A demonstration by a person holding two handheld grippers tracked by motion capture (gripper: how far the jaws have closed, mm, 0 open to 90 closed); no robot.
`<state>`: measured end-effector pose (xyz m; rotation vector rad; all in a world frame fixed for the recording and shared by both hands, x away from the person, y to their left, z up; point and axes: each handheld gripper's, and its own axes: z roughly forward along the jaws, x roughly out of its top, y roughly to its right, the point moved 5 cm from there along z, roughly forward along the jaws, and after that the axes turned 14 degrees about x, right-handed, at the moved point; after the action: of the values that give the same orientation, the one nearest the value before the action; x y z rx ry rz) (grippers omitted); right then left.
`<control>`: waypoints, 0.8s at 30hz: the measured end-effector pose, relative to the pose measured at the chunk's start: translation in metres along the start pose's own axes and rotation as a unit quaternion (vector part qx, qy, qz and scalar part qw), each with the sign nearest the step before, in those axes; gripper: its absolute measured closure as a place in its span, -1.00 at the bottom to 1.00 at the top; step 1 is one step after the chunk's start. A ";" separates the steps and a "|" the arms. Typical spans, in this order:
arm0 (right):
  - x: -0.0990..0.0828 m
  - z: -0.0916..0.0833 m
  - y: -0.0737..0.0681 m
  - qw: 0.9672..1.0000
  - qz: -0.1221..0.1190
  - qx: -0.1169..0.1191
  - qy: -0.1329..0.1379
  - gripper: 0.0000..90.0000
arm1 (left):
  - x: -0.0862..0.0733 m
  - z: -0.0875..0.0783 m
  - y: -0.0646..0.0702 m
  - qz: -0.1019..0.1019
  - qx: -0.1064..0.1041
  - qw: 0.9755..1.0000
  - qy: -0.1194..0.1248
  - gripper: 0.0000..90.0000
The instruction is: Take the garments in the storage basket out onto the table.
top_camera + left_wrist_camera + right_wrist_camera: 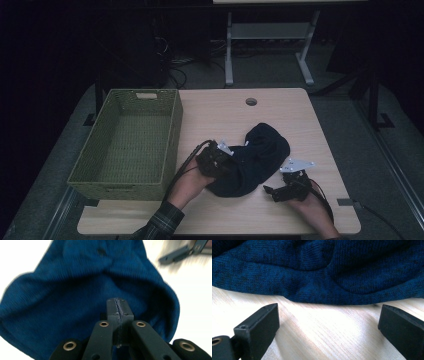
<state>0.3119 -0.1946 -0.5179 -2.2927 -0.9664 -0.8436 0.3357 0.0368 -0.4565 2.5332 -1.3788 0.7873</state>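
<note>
Blue cloth (82, 290) lies bunched on the table (220, 120), at 3 o'clock from the green basket (127, 145). Left fingers (117, 308) are pinched tight on its edge. Right fingers (257, 327) stand wide apart, just short of the hem. Grabbing step: next the right fingers must slide in and pinch too.

Left gripper (226, 161) on dark cloth (257, 157); right gripper (272, 191) just beside; green basket (127, 145) left.

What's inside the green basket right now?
The green basket shows just its woven floor and walls in the high view; nothing lies in it. The inside of its near wall is hidden by the rim. The dark blue garment lies on the table beside it.
</note>
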 end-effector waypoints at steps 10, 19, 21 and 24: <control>0.000 0.000 0.000 1.000 0.001 -0.003 0.002 -0.93 | -0.030 0.012 0.002 -0.012 0.011 1.000 -0.011 1.00; -0.001 -0.001 -0.002 1.000 0.000 0.002 -0.003 -0.91 | -0.040 0.017 0.003 -0.013 0.006 1.000 -0.008 0.95; 0.000 -0.002 -0.003 1.000 0.000 0.002 -0.008 -0.86 | -0.041 0.017 0.002 -0.014 0.004 1.000 -0.004 0.95; 0.000 -0.005 -0.001 1.000 -0.002 0.004 -0.015 -0.85 | -0.041 0.018 0.001 -0.021 -0.002 1.000 -0.004 0.97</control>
<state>0.3089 -0.1972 -0.5146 -2.3032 -0.9864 -0.8074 0.3241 0.0599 -0.4926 2.5572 -1.3224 0.7677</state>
